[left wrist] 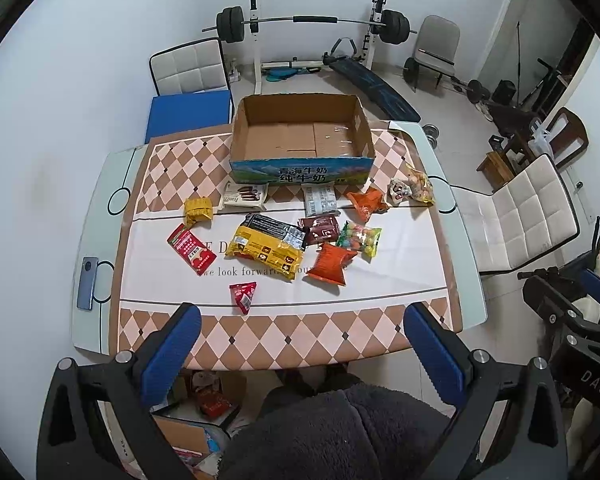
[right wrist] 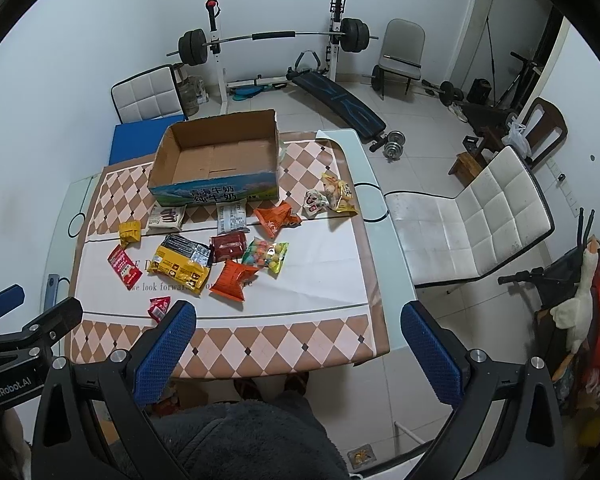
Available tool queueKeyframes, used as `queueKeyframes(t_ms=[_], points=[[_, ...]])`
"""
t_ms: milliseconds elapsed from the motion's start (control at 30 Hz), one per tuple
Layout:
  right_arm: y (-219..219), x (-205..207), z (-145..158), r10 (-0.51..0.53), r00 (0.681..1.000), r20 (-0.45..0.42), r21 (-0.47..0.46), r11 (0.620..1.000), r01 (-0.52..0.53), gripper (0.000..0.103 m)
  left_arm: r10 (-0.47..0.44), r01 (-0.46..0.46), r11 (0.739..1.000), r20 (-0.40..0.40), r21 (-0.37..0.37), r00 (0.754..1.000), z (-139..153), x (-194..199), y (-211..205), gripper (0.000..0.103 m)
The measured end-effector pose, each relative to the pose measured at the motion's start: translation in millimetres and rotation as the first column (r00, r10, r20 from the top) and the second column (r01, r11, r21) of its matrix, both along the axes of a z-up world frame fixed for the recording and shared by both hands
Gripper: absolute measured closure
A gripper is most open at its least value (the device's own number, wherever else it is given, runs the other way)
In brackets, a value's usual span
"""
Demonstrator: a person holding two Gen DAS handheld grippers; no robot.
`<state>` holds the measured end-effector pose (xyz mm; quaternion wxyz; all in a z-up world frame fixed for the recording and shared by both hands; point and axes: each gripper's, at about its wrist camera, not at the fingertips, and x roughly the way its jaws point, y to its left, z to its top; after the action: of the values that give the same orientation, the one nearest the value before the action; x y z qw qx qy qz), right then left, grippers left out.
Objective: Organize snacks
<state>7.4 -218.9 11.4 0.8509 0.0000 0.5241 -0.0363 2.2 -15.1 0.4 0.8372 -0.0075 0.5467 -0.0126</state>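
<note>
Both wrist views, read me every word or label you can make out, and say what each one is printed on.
"青海牛奶 纯牛奶": front of the cardboard box.
"we look forward" then covered letters, and "E D" above: tablecloth.
"Franzzi", roughly: white cookie pack.
"DAS": right gripper body, left wrist view.
"GenRobot.AI": left gripper body, right wrist view.
Print on the yellow bag, red packet and other snacks: too small to read.

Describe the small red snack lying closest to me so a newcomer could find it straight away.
Start at the open cardboard box at the far side of the table, then come past the cluster of snacks towards the near edge. Alone on the white strip of the tablecloth lies a small red triangular packet. Unlike the flat red packet farther left, it is puffy, pyramid-shaped and touches nothing else.
</note>
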Motion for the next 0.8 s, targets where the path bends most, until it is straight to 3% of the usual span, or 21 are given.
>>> queueKeyframes(t_ms=[800], points=[[0,1,4,0.012,1.000,0.014,-0.004,1.000,-0.012,0.000,-0.001,0.002,1.000,0.003,-0.006,1.000,4,5,-9,0.000]])
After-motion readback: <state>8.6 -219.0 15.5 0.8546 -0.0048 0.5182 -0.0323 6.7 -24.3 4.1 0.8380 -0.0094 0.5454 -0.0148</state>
